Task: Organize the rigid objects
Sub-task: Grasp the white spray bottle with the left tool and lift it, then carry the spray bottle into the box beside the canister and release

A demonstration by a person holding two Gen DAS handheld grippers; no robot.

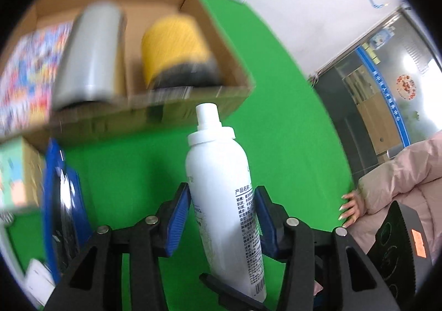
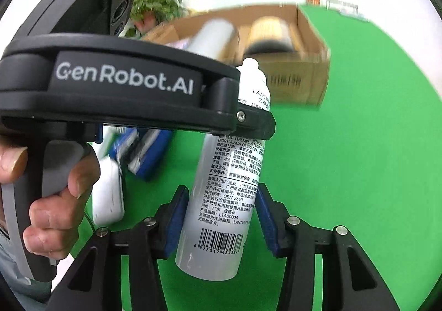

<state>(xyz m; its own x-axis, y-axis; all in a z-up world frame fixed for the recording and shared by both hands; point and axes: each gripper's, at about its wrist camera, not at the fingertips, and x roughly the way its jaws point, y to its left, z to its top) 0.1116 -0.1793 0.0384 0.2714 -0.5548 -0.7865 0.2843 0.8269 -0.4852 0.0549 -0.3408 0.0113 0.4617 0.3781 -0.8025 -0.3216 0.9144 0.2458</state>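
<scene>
**A:** ok so one white spray bottle point(image 1: 221, 186), and both grippers are on it. The left hand-held gripper point(image 1: 222, 221) has its blue pads clamped on the bottle's middle, cap pointing to 12 o'clock, with the green surface point(image 1: 132, 173) behind it. The right hand-held gripper point(image 2: 218, 221) looks clamped on the lower body just above the barcode, though I can't be sure its right pad touches.

**B:** count for the cardboard box point(image 1: 204, 106)? I get three things: one grey cylinder point(image 1: 88, 54), one yellow roll point(image 1: 174, 48), one colourful flat pack point(image 1: 30, 68) at 9 o'clock. All smeared by blur.

**A:** same. Only the right wrist view shows the other gripper's body, the hand point(image 2: 52, 195) on its handle and a potted plant point(image 2: 157, 4) at 11. Only the left one shows a pink sleeve point(image 1: 400, 181) at 3 o'clock.

**B:** blue packs point(image 2: 143, 150) beside a white thing point(image 2: 107, 189) at 8 o'clock, mostly hidden, can't tell what.
</scene>
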